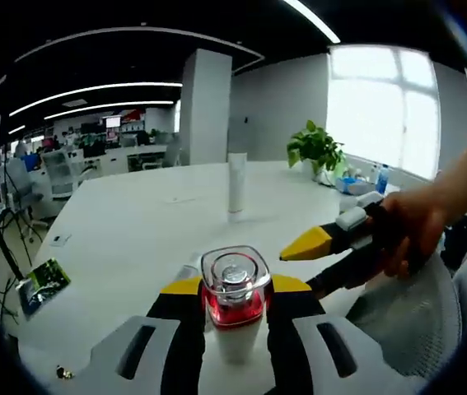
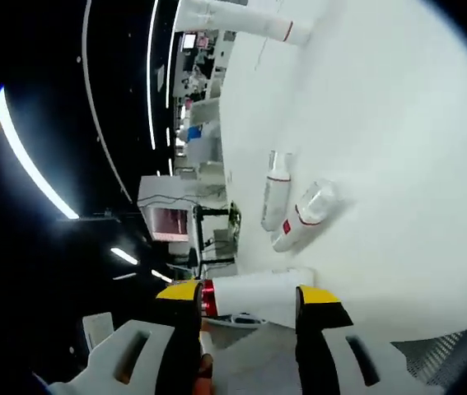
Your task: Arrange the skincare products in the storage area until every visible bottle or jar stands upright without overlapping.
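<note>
My left gripper [image 1: 235, 290] is shut on a white bottle [image 1: 235, 276] with a clear square cap and red collar, held upright above the white table [image 1: 134, 239]. The right gripper [image 1: 297, 271], held by a hand, comes in from the right with its jaws apart, tips just beside that bottle. In the rolled right gripper view the bottle [image 2: 258, 300] shows across the gap of the open right gripper [image 2: 249, 295]. Two more white bottles [image 2: 276, 197] [image 2: 303, 216] lie on their sides close together on the table. A white tube [image 1: 237, 185] [image 2: 241, 16] stands upright farther off.
A potted plant [image 1: 315, 148] and small bottles [image 1: 377, 177] stand near the window at the table's far right. A mesh chair back [image 1: 414, 321] is at the near right edge. Office desks and chairs [image 1: 60, 169] lie beyond the left edge.
</note>
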`<action>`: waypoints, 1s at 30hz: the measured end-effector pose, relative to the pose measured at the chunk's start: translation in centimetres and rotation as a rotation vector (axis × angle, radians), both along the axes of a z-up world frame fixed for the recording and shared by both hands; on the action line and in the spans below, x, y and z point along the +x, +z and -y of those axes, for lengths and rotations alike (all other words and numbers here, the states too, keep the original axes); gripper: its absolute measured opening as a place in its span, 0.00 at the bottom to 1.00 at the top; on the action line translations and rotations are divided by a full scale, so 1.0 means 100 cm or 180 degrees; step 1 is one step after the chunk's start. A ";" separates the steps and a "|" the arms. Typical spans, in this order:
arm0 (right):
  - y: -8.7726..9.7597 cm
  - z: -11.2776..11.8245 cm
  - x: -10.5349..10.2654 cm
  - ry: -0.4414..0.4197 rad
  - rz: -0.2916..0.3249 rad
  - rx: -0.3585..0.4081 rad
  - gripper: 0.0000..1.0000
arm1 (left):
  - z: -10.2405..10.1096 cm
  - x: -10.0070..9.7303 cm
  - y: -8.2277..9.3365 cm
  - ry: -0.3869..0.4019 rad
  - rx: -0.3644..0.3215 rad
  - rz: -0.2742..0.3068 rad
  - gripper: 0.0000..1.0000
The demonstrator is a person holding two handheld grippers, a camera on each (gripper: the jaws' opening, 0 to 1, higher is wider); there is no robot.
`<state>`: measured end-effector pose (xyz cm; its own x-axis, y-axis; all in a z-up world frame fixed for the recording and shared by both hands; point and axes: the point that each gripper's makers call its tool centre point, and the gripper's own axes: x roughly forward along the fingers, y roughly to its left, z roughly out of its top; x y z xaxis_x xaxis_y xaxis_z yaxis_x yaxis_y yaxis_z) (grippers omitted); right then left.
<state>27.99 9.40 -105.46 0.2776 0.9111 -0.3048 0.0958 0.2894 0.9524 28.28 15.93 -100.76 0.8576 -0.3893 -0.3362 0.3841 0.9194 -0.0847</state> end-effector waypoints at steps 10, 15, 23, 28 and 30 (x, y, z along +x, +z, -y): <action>0.010 0.006 0.000 -0.0071 0.0096 0.0052 0.43 | 0.008 -0.003 -0.002 -0.0100 -0.0007 0.0014 0.27; 0.011 0.006 -0.004 -0.0081 0.0132 0.0034 0.44 | 0.013 -0.006 -0.005 -0.0206 0.0064 -0.0026 0.34; 0.022 -0.009 -0.011 0.0172 0.0613 -0.0086 0.50 | 0.001 -0.021 -0.001 -0.0409 0.0756 0.0119 0.44; 0.037 -0.020 -0.012 0.0622 0.1587 -0.0578 0.54 | 0.000 -0.035 -0.026 -0.0522 0.1069 -0.0052 0.47; 0.051 -0.028 -0.012 0.0853 0.2032 -0.0778 0.56 | 0.002 -0.039 -0.041 -0.0519 0.1217 -0.0162 0.47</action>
